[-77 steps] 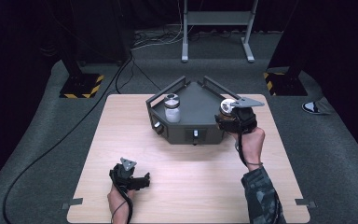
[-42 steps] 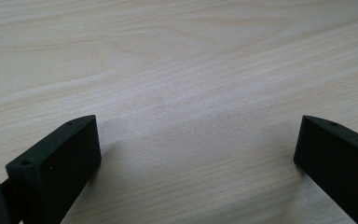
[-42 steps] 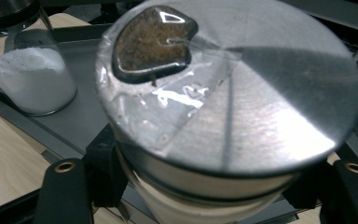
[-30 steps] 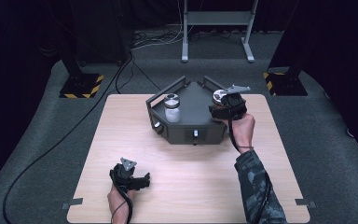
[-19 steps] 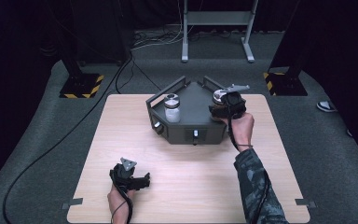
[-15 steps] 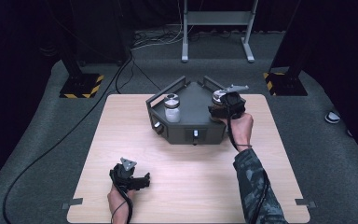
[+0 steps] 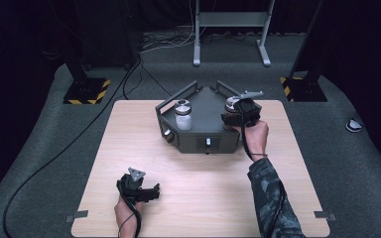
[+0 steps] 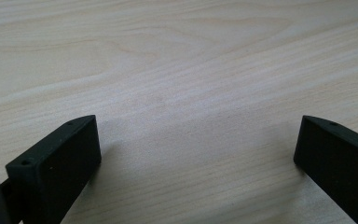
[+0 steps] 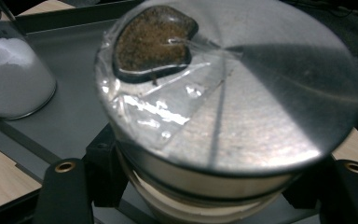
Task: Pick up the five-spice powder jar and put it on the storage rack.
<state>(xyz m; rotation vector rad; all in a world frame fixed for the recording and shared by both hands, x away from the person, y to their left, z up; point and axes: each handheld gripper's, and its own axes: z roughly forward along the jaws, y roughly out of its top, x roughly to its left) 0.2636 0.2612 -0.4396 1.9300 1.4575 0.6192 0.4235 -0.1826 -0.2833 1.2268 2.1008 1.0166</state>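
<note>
A dark grey tray (image 7: 203,141) with handles stands at the middle back of the wooden table. On its left part stands a glass jar of white powder (image 7: 183,115) (image 9: 9,79). My right gripper (image 7: 235,113) (image 9: 207,186) is shut on a metal-lidded jar (image 7: 233,104) (image 9: 242,107) over the tray's right part, one jaw on each side just under the lid. A brown sample under clear tape (image 9: 154,39) sits on the lid. My left gripper (image 7: 139,187) (image 8: 200,140) rests near the table's front, open, with bare wood between its jaws.
The table's (image 7: 129,144) front and sides are bare wood. Beyond it lie cables (image 7: 129,84) on grey floor, stand bases with hazard stripes (image 7: 87,91), and a metal frame (image 7: 230,29) at the back.
My right gripper has carried the metal-lidded jar a little back and left onto the tray, then stayed nearly still. The left gripper has not moved.
</note>
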